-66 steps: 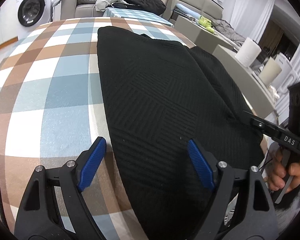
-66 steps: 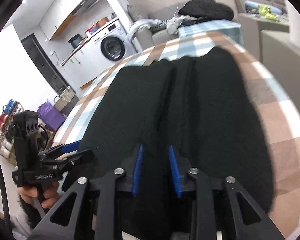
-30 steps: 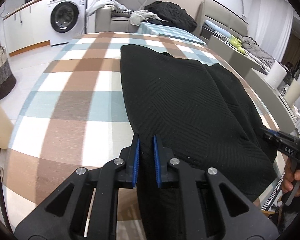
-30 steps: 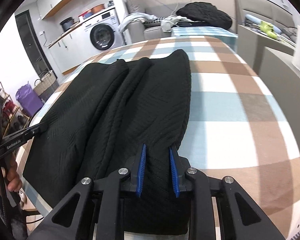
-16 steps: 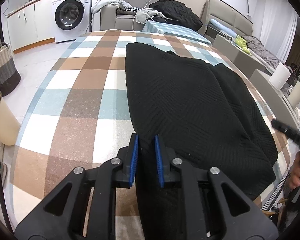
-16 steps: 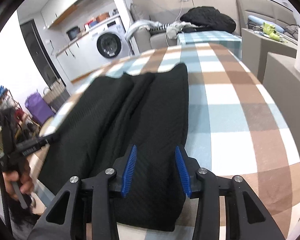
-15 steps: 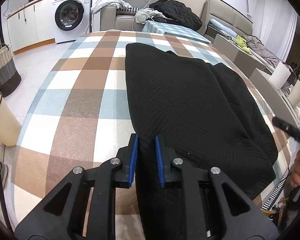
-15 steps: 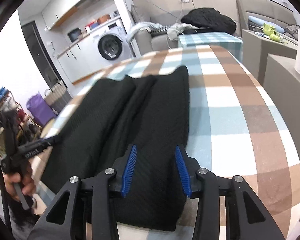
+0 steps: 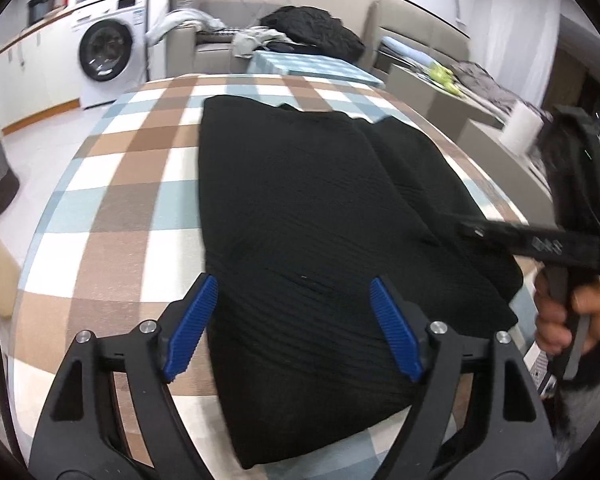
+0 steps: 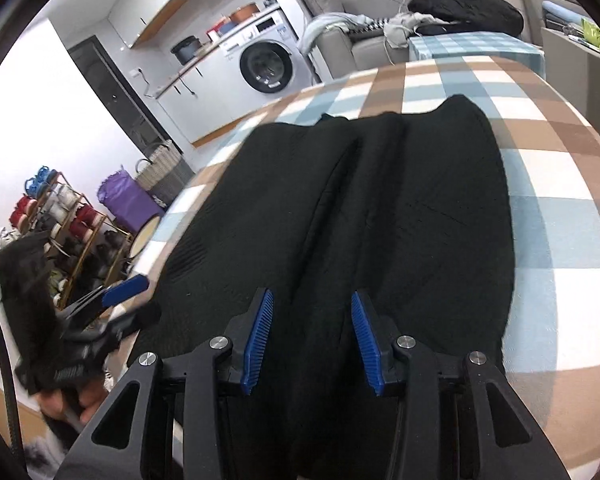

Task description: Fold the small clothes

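A black knit garment [image 9: 300,184] lies folded lengthwise on the plaid tablecloth [image 9: 132,184], its near end toward me. My left gripper [image 9: 292,292] hovers over that near end, jaws opening wide, the cloth lying under and between the blue pads [image 9: 192,316] without being pressed. My right gripper [image 10: 311,300] stands over the garment [image 10: 380,200] near its middle fold, pads partly apart and not pinching it. Each view catches the other tool: the right gripper [image 9: 476,232] reaches in from the right in a hand, and the left gripper [image 10: 128,286] appears blurred at the left.
The table [image 10: 560,240] drops off close to me and on both sides. Beyond it stand a washing machine [image 9: 108,56], a sofa piled with clothes [image 9: 312,32] and a paper roll [image 9: 520,128]. A wicker basket [image 10: 160,172] and a shoe rack [image 10: 72,224] sit on the floor at left.
The left jaws, shut on the garment's near edge before, have sprung wide apart and let it go. The right jaws also widened off the cloth. The right gripper has swung in over the garment.
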Demonstrator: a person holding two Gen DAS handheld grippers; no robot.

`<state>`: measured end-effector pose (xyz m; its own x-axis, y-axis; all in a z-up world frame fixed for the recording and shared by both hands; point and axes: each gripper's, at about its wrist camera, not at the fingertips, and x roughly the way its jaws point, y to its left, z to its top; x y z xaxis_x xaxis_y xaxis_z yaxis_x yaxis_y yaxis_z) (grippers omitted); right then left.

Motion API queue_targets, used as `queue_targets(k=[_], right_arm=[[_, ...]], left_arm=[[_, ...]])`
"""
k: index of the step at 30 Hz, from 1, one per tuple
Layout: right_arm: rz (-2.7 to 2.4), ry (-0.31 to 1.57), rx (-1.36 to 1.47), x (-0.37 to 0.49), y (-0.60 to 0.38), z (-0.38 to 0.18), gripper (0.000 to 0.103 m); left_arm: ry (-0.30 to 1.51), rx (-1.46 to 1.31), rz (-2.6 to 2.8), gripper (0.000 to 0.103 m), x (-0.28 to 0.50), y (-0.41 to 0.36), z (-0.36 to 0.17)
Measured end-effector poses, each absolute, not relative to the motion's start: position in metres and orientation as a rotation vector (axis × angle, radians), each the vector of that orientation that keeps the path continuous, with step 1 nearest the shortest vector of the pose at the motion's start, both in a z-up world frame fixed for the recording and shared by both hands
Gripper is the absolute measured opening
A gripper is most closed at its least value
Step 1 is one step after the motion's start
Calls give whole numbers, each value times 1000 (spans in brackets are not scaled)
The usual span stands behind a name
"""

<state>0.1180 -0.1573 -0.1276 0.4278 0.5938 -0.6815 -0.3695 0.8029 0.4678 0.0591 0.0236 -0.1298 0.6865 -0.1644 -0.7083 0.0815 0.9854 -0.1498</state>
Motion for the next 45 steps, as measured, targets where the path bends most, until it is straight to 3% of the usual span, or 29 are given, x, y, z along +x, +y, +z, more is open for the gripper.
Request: queue_targets(k=[3,6,15,18,24,30,31,32,40,45], right_arm=[[604,983,261,125,-149,-133,44],[631,980,282,132,-144,-133,52],[620,1000,278,133,-159,-135,55],[689,1004,273,128,-158,-135,67],[679,978,242,139,-138,-136,67],[589,965,145,155,-120,-134,32],[598,961,134,154,-117,-133,19],[602,951,118,153,-115,-132,14],[553,749,61,133,-132,-87,2],[496,762,81,129,-167,-87,2]], left_arm=[[808,-89,-150,77,59,16,-133],[811,-90,-148,77,59,16,-134],[817,-128,-136,77,61,27,-136],[822,-132,-135,77,63,27,-138],[825,-128,-133,78,65,27,-140],[820,-139,-133,78,65,28,-139],[819,-140,-131,78,65,29,-139],[817,-142,-130,78,64,29,-139],[768,-199,-114,78,58,43,-126],[783,-209,-103,78,61,48,-130]])
